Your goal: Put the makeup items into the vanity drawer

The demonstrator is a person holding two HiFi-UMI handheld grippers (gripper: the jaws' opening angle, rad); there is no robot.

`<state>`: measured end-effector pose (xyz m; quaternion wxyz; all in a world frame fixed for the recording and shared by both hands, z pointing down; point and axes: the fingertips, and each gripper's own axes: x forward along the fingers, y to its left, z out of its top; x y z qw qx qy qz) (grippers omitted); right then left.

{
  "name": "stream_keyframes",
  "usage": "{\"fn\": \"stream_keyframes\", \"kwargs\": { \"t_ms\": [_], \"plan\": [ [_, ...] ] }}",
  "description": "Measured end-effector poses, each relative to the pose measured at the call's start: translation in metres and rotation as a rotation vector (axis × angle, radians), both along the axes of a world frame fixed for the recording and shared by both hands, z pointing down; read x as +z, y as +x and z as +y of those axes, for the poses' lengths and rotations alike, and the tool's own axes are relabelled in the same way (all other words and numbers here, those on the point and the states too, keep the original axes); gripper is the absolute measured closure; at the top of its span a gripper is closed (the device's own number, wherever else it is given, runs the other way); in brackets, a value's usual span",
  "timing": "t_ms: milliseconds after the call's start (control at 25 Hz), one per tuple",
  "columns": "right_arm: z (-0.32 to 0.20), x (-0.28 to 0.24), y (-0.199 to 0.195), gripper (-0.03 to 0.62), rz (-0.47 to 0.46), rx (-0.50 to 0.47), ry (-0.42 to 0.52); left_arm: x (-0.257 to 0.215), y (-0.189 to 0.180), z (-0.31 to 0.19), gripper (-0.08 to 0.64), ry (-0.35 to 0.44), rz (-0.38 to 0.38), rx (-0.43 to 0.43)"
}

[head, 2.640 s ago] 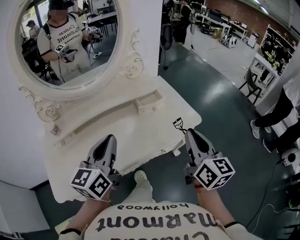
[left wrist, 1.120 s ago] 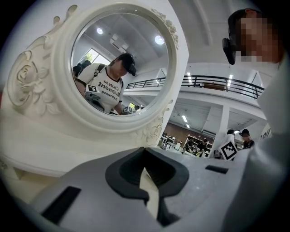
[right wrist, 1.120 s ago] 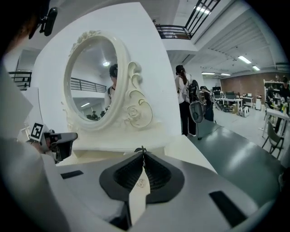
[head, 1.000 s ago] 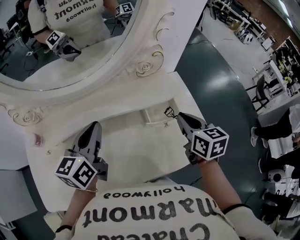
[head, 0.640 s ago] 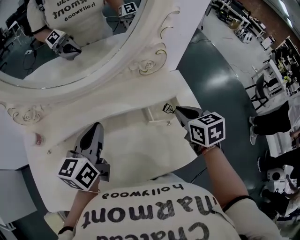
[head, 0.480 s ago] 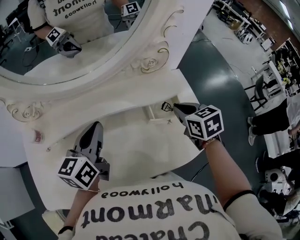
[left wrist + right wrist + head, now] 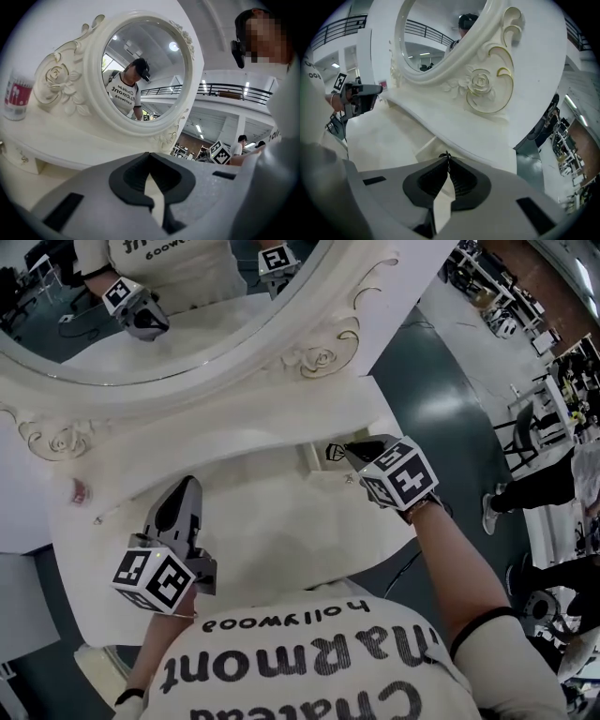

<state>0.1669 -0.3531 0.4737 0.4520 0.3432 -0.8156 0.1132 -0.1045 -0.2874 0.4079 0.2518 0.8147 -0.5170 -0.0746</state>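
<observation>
A small black eyelash curler [image 7: 334, 452] sticks out of my right gripper [image 7: 349, 450], which is shut on it. It hangs just over the small open drawer [image 7: 309, 458] at the right end of the white vanity's shelf. In the right gripper view only a thin black wire of the eyelash curler [image 7: 447, 158] shows at the closed jaw tips, with the drawer [image 7: 425, 146] right below. My left gripper [image 7: 184, 487] is shut with nothing in it, low over the vanity top [image 7: 272, 540] at the left. The left gripper [image 7: 149, 155] points towards the mirror.
The oval mirror [image 7: 178, 287] in its carved frame stands right behind the shelf. A small cup with a pink label [image 7: 79, 491] sits on the shelf's left end; the cup [image 7: 16, 93] also shows in the left gripper view. A left drawer knob [image 7: 97, 519] is below it. Grey floor lies to the right.
My right gripper has carried the eyelash curler forward and left, from off the vanity's front right corner to just over the open drawer. The left gripper has hardly moved.
</observation>
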Motion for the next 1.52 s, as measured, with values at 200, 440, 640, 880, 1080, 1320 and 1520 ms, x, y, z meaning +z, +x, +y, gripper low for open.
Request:
{"fn": "stream_keyframes", "kwargs": {
  "t_ms": [200, 440, 640, 880, 1080, 1320, 1520],
  "plan": [
    [0.002, 0.008, -0.004, 0.555, 0.019, -0.014, -0.032, 0.0, -0.006, 0.005, 0.552, -0.005, 0.004, -0.016],
    [0.002, 0.015, -0.008, 0.555, 0.049, -0.043, -0.042, 0.0, -0.014, 0.01, 0.552, -0.006, 0.003, -0.044],
    [0.0, 0.019, -0.011, 0.555, 0.068, -0.054, -0.033, 0.001, -0.022, 0.012, 0.552, -0.009, -0.003, -0.059],
    [-0.002, 0.02, -0.01, 0.555, 0.067, -0.046, -0.033, -0.003, -0.024, 0.009, 0.552, 0.005, -0.011, -0.058],
    [-0.002, 0.023, -0.009, 0.555, 0.065, -0.031, -0.04, -0.005, -0.024, 0.008, 0.552, 0.006, -0.01, -0.051],
    [-0.005, 0.023, -0.007, 0.555, 0.05, -0.007, -0.06, -0.001, -0.023, 0.006, 0.552, -0.01, 0.015, -0.053],
    [-0.005, 0.025, -0.007, 0.555, 0.042, 0.008, -0.088, -0.005, -0.018, 0.003, 0.552, 0.012, 0.026, -0.04]
  ]
}}
